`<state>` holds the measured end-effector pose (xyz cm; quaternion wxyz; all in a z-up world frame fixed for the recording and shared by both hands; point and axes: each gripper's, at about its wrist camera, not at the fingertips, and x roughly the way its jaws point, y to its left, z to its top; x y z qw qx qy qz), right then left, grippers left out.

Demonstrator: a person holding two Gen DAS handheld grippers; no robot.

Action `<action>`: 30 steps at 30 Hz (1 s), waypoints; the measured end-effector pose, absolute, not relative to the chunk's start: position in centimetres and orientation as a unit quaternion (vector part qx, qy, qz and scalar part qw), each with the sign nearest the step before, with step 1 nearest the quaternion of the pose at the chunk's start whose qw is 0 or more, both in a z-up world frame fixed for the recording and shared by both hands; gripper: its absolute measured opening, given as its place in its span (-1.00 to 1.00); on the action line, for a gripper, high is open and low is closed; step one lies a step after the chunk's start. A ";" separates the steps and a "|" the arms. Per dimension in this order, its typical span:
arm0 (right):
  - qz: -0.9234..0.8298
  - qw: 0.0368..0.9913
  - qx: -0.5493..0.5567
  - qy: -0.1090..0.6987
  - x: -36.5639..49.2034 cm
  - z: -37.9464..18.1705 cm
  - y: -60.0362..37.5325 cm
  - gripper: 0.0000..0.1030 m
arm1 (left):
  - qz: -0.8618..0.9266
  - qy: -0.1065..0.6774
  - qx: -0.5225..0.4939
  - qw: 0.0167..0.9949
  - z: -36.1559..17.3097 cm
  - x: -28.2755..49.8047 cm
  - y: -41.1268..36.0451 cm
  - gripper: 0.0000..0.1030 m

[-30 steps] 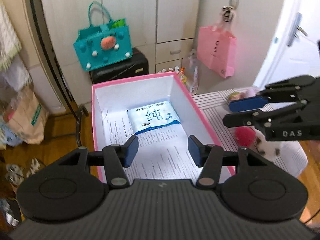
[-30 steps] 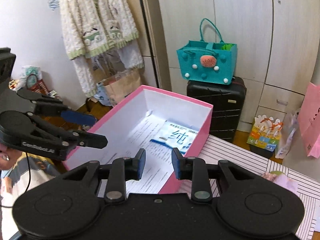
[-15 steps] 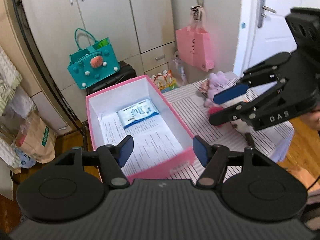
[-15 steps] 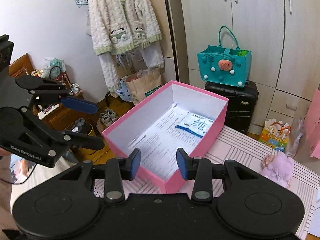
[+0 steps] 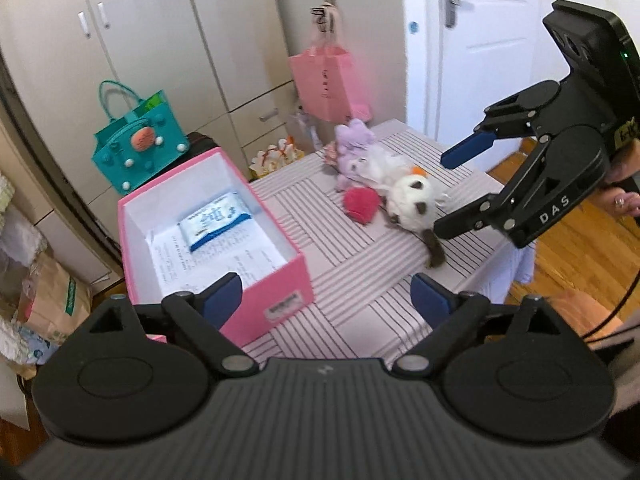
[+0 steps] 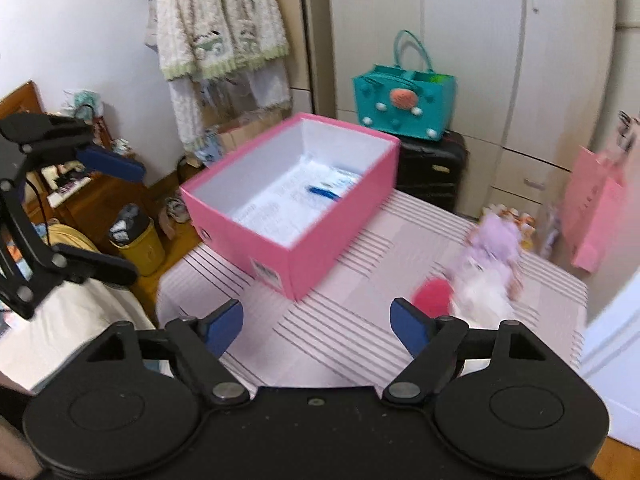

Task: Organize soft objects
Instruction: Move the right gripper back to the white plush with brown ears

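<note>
**Both grippers spread, toys not yet picked**

The left gripper (image 5: 326, 294) and right gripper (image 6: 316, 322) are both spread wide, holding nothing. The soft toys (image 5: 384, 184) lie clustered on the striped surface (image 5: 320, 240), right of the pink box (image 5: 288, 300). Likely risk: pinching one toy in the heap may drag its touching neighbours off the edge.

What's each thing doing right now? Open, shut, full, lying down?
Pink box: open, no lid, on the table.
Blue wipes pack: lying flat inside the box.
Purple plush: lying on the table, outside the box.
White plush: lying on the table.
Red pompom: on the table beside the white plush.
Left hand-held gripper: open, empty.
Right hand-held gripper: open, empty.
</note>
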<state>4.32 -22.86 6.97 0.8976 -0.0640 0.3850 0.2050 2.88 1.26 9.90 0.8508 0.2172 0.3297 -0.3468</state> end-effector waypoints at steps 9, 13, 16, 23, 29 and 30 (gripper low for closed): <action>0.179 0.913 -0.061 0.361 0.7 3.5 -27.5 0.77 | -0.380 0.338 0.230 0.830 6.9 2.6 -1.8 0.85; 0.175 0.922 -0.041 0.343 0.5 1.0 -29.5 0.77 | -0.394 0.348 0.217 0.823 4.5 3.7 -3.3 0.85; 0.171 0.926 -0.019 0.336 0.8 -1.0 -30.8 0.77 | -0.412 0.359 0.195 0.815 2.9 4.7 -4.6 0.85; 0.151 0.933 0.004 0.327 2.5 -5.4 -32.7 0.76 | -0.439 0.357 0.141 0.812 -0.6 7.4 -7.7 0.82; 0.129 0.944 -0.030 0.301 4.3 -8.7 -33.1 0.75 | -0.465 0.335 0.125 0.810 -2.4 8.4 -10.7 0.82; 0.128 0.946 -0.034 0.296 4.6 -9.1 -33.1 0.75 | -0.467 0.334 0.121 0.810 -2.6 8.7 -11.1 0.82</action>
